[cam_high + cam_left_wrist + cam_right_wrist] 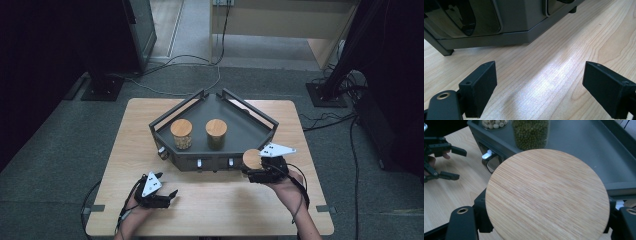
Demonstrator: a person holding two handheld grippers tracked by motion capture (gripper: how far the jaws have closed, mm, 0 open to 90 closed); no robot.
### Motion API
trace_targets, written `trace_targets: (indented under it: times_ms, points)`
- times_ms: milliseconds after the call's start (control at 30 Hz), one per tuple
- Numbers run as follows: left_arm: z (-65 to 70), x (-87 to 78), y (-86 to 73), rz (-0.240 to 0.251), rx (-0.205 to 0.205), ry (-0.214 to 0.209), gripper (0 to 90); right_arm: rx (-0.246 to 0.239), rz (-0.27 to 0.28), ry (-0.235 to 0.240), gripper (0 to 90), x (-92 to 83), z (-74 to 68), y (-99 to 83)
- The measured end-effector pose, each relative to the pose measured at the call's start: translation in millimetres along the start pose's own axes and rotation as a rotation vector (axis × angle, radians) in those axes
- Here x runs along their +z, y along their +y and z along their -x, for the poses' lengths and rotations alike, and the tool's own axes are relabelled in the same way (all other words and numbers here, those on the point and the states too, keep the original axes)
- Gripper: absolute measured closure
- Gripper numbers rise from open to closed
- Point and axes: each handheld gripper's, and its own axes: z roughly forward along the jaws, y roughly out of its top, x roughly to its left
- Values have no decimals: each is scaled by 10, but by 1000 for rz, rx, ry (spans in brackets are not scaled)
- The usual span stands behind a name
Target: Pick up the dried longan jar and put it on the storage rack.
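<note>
- There are three jars with round wooden lids: two stand inside the dark grey tray (260,131) and one is held at its front right corner.
- The held jar (252,159) is clamped between the jaws of the right gripper (263,169), just in front of the tray wall; its lid fills the middle of the right gripper view.
- Inside the tray, the left jar (181,134) holds pale round pieces and the middle jar (216,133) holds small green beans.
- There are two grippers. The left gripper (165,196) rests in front of the tray's left corner, its jaws wide apart with only bare wood between them.
- The tray stands on a light wooden table (125,150); around it there is grey carpet.
- Behind the tray, black cables (175,62) lie on the floor, and dark stand bases (102,87) are on both sides.
- The tray's raised rail stands between the held jar and the two other jars.
</note>
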Motion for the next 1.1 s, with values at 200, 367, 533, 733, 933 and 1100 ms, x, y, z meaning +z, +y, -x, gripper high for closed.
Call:
trace_targets:
  times_ms: [200, 367, 533, 733, 933, 1100]
  points:
    - [1, 2, 2, -1, 0, 0, 121, 1, 5, -1, 256, -18, 8, 64]
    - [2, 3, 3, -2, 4, 0, 121, 6, 9, 6, 256, -42, 33, 124]
    - [-1, 2, 5, -2, 5, -2, 121, 5, 13, -5, 256, -55, 45, 179]
    - [1, 4, 9, -5, 8, -2, 121, 3, 13, -10, 256, -58, 61, 249]
    - [2, 8, 14, -8, 9, -3, 121, 1, 15, -22, 256, -36, 61, 280]
    - [1, 8, 12, -7, 9, -3, 121, 5, 21, -32, 256, -10, 100, 315]
